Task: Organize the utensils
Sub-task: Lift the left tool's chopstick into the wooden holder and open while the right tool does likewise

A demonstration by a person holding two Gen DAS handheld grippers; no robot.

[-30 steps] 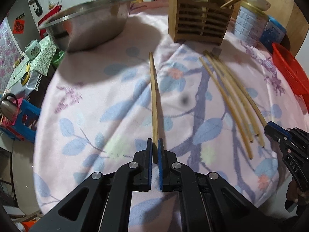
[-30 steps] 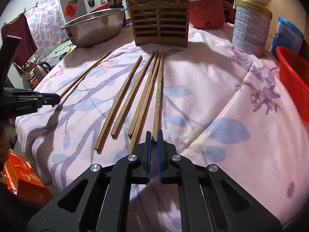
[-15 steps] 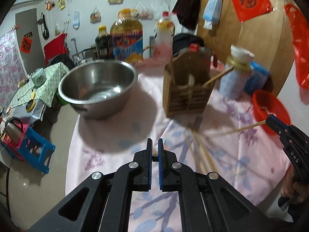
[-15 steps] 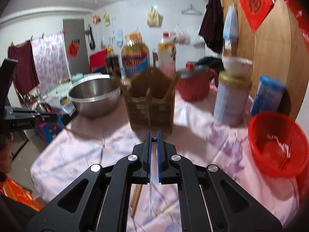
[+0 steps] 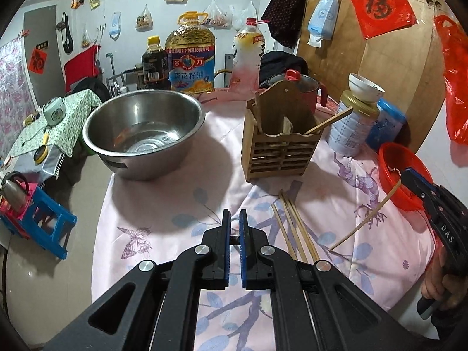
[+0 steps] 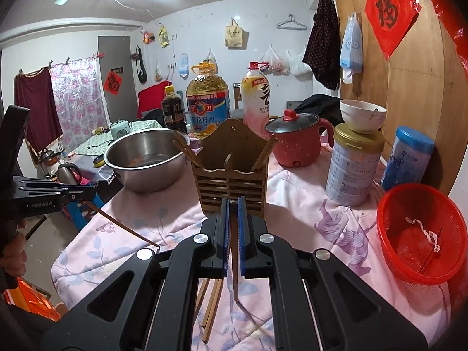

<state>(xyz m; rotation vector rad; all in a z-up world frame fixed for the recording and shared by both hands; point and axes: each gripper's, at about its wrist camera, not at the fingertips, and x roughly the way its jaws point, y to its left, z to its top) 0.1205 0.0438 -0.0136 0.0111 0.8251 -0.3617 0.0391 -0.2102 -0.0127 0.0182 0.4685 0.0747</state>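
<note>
Chopsticks are pinched in both grippers, one apiece. In the right wrist view the right gripper [image 6: 233, 204] has its blue pads clamped on a dark chopstick [image 6: 234, 266] that runs down between the fingers and hangs with its lower end above the pink floral tablecloth [image 6: 295, 196]. The left wrist view shows that same stick [image 5: 364, 222] slanting from the right gripper's tip [image 5: 409, 177] down toward the cloth near the right edge of the table.

The left gripper [image 5: 235, 219] is likewise clenched: in its own view only a sliver of wood shows between the pads, but the right wrist view shows it [image 6: 87, 194] at the left side, gripping a second chopstick [image 6: 125, 228] that slopes down to touch or nearly touch the cloth near the left edge. A hand [image 6: 13, 251] holds its handle.

Below the right gripper, the loose chopsticks [image 6: 212, 307] lie together on the cloth by the near edge; the left view sees them [image 5: 295, 234] fanned just right of its fingers.

Farther back, mid-table, stands the slatted wooden holder [image 6: 232, 172] with chopsticks already leaning in both compartments. Left of it sits a steel bowl [image 6: 146, 161]; behind it, to the right, a red pot [image 6: 298, 143]; further right a tin [image 6: 355, 169] topped with a small bowl [image 6: 362, 115], and a red basket [image 6: 421, 234] at the right edge.
</note>
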